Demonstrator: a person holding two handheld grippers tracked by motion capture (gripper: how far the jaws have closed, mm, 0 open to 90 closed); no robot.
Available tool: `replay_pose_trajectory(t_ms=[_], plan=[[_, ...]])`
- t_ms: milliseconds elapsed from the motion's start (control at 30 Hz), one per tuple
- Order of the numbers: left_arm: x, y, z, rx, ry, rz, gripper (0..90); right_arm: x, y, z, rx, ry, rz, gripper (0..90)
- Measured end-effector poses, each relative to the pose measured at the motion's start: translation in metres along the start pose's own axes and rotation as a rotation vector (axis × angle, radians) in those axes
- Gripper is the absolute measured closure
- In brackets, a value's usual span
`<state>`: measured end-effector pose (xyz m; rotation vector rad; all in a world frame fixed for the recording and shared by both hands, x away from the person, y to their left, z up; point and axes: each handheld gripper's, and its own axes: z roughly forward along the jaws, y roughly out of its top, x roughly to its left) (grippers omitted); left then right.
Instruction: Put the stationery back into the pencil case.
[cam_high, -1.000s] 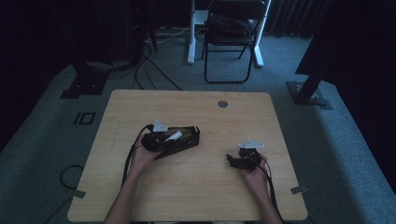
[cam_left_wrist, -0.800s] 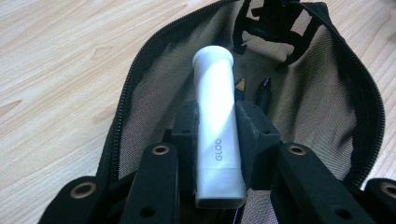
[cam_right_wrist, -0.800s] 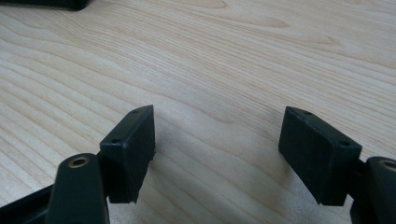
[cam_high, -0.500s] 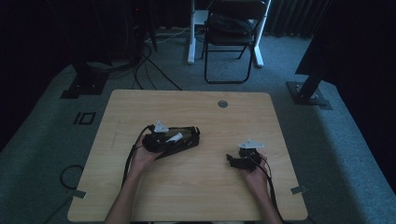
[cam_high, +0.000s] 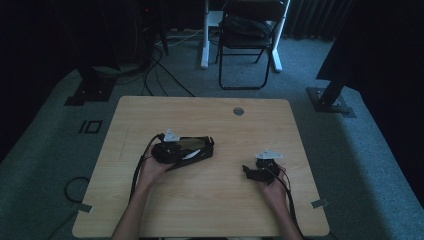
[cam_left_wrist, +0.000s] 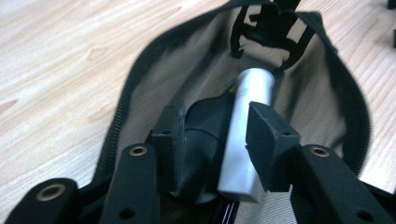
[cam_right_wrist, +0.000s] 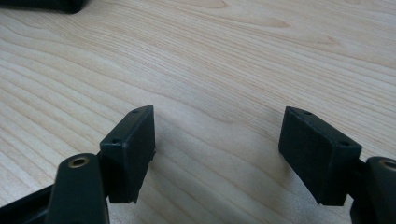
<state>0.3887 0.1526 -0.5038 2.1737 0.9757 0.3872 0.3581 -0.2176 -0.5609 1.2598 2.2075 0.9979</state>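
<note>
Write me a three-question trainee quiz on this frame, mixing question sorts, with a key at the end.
1. True or false: the right gripper holds something between its jaws.
2. Multiple choice: the white cylinder between the left gripper's jaws lies (A) inside the open black zip pouch, (B) on bare table, (C) on the chair.
3. Short answer: what stands on the floor just beyond the table's far edge?

Key
1. False: its jaws stand wide apart over bare wood.
2. A: it lies beside a dark object, over the pouch's mesh lining.
3. A black folding chair.
</note>
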Motion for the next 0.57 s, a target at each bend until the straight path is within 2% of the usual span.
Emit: replay_pose_trajectory(t_ms=[133,333,567], plan=[[-0.004,0.003,-0.009,-0.034,0.007,0.017,55.9,0.000,0.000,0.000,0.000,0.000,0.000,27.0],[-0.014,0.004,-0.028,-0.120,0.005,0.031,53.8,0.000,0.000,0.000,0.000,0.000,0.000,27.0],[-0.029,-0.006,-0.051,-0.197,0.020,0.045,52.0,0.000,0.000,0.000,0.000,0.000,0.000,27.0]])
